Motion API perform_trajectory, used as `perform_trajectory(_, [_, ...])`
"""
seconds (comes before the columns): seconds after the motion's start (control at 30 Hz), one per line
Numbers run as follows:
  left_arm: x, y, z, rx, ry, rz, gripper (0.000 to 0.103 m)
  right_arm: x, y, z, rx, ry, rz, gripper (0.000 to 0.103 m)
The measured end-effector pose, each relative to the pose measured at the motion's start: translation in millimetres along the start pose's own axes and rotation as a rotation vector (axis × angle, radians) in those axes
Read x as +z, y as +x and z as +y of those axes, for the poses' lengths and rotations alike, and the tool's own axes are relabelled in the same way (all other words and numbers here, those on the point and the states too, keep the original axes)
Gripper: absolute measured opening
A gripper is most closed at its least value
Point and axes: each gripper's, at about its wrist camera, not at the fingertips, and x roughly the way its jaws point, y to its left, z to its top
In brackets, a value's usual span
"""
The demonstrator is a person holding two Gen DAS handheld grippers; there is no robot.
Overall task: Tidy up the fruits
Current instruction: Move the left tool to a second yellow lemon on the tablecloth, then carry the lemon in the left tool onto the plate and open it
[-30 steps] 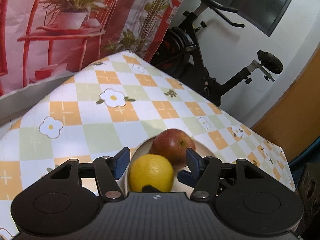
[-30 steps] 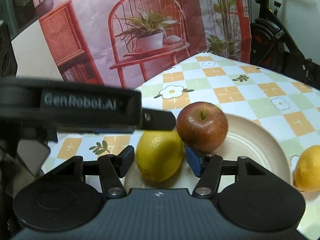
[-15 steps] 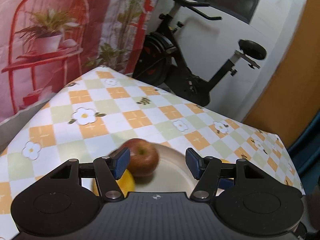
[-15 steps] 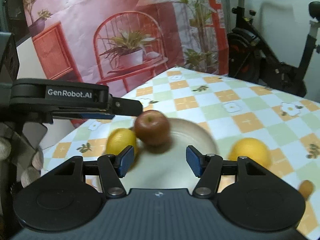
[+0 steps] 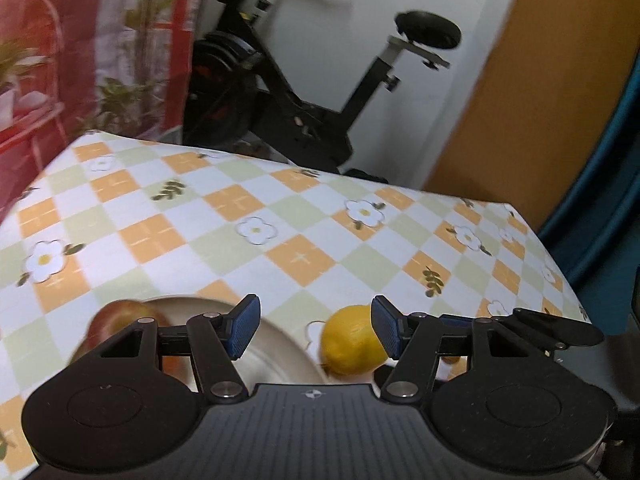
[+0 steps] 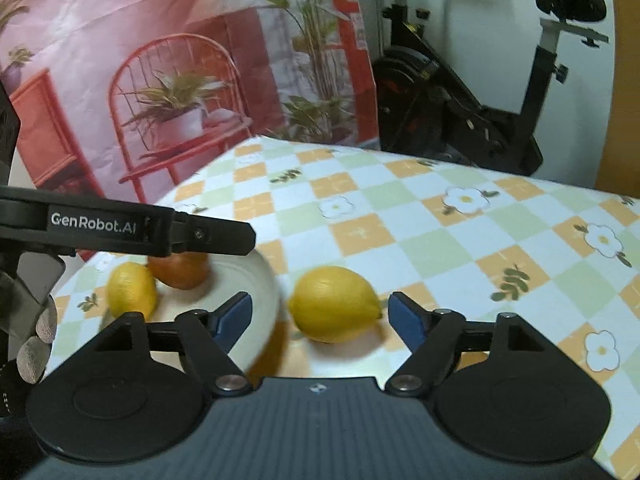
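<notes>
A yellow lemon [image 6: 334, 304] lies on the checkered tablecloth just right of a cream plate [image 6: 264, 280]. My right gripper [image 6: 320, 318] hovers at it with its jaws opening; the lemon sits just ahead of the gap and neither pad touches it. On the plate rest a red apple [image 6: 180, 270] and a second lemon [image 6: 130, 294]. My left gripper [image 5: 316, 328] is open and holds nothing. In its view the loose lemon [image 5: 350, 340] shows beside its right pad, the plate [image 5: 276, 340] lies below, and the apple [image 5: 116, 320] is half hidden behind its left finger.
A black exercise bike [image 6: 480, 112] stands past the table's far edge, beside a printed red backdrop [image 6: 160, 80]. The left gripper [image 6: 240, 240] reaches over the plate from the left, held by a gloved hand [image 6: 36, 344]. An orange panel [image 5: 540, 100] rises at the right.
Both grippers swung right, away from the apple and the plate's lemon. The right jaws, earlier astride the plate's lemon, now stand wider at the loose lemon on the cloth.
</notes>
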Motion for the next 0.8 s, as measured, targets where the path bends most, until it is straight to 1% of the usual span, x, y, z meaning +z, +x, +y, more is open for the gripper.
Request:
perform_trajectory(0.07, [2.0, 9.2, 0.3, -0.023, -0.009, 0.021, 0.064, 0.8, 4.9, -3.5, -0.015, -0.009, 0.022, 0.082])
perform_trajectory(0.23, [6.9, 30.7, 0.2, -0.07, -0.057, 0.076, 0.064, 0.9, 20.6, -2.2, -0.022, -0.027, 0.067, 0.081])
perform_trajectory(0.3, [7.2, 37.6, 0.8, -0.08, -0.069, 0.091, 0.064, 1.8, 26.2, -3.4, -0.017, -0.015, 0.079, 0.079])
perform_trajectory(0.33, [7.1, 40.9, 0.9, -0.085, -0.073, 0.099, 0.063, 2.6, 29.5, -4.5, -0.016, -0.004, 0.087, 0.076])
perform_trajectory(0.4, [7.2, 47.0, 0.9, -0.093, -0.079, 0.115, 0.063, 3.6, 33.9, -7.5, -0.016, 0.02, 0.097, 0.074])
perform_trajectory(0.57, [5.0, 58.6, 1.4, -0.095, -0.079, 0.148, 0.063, 7.4, 40.4, -13.8, -0.007, 0.076, 0.112, 0.073])
perform_trajectory(0.7, [6.1, 63.5, 2.9, -0.11, -0.094, 0.154, 0.063, 9.9, 46.4, -16.5, -0.001, 0.1, 0.128, 0.073])
perform_trajectory(0.8, [6.2, 67.3, 2.6, -0.131, -0.1, 0.167, 0.063, 10.2, 51.7, -14.2, 0.003, 0.095, 0.145, 0.073])
